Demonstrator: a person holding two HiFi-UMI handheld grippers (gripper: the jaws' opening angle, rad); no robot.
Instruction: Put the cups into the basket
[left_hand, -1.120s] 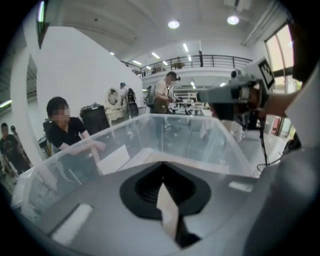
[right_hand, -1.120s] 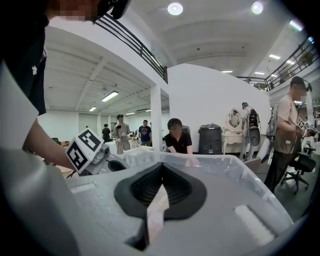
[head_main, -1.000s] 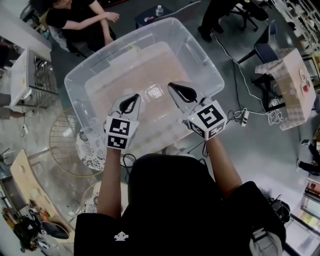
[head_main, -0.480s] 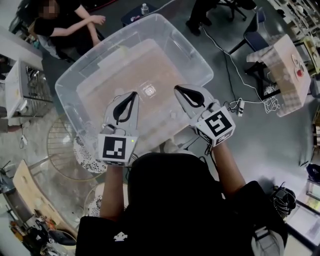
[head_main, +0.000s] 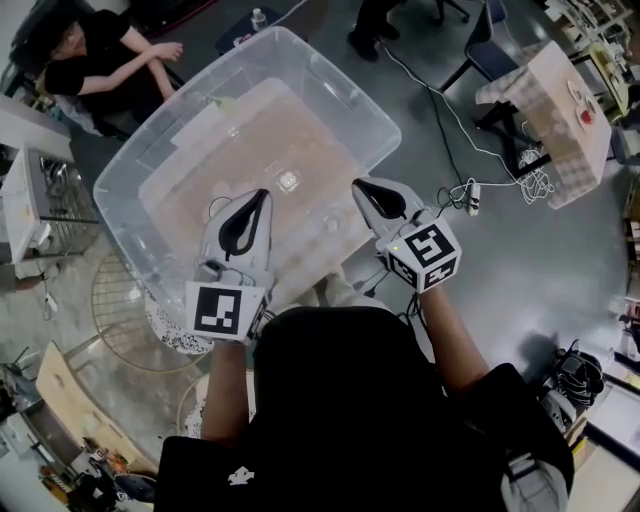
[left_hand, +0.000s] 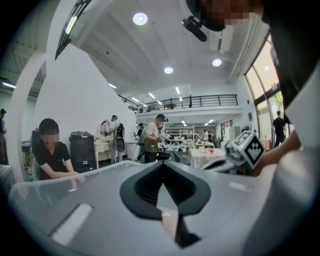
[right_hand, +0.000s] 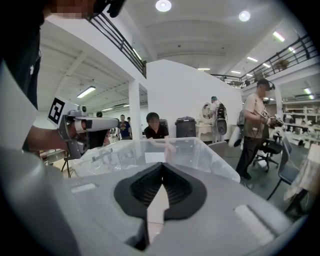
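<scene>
The person's dark-haired head (head_main: 345, 370) fills the bottom of the head view, with both forearms reaching forward from it. The left gripper (head_main: 265, 194) is held over the near side of a large clear plastic tub (head_main: 392, 128). Its jaws are pressed together with nothing between them, and the left gripper view shows only a thin seam. The right gripper (head_main: 359, 184) sits level with it over the tub's near right edge. Its jaws are also closed tight and empty.

A small clear cup (head_main: 288, 181) stands on the tub's floor just ahead of the two grippers and between their tips, touching neither. A fainter glassy shape (head_main: 331, 224) lies nearer the right gripper, too dim to name. The tub's tall see-through walls ring both on every side.

A round wire frame (head_main: 118, 300) stands on the floor left of the tub, beside a speckled white disc (head_main: 165, 318), with a metal rack (head_main: 45, 195) further left. To the right, a power strip (head_main: 473, 190) and white cables trail across the grey floor toward a pale desk (head_main: 555, 95).

Beyond the tub's far left corner a seated person in black (head_main: 95, 55) rests an arm close to the rim. A bottle (head_main: 259, 17) stands on a small dark stool behind the tub, and a chair (head_main: 495, 50) is further right.
</scene>
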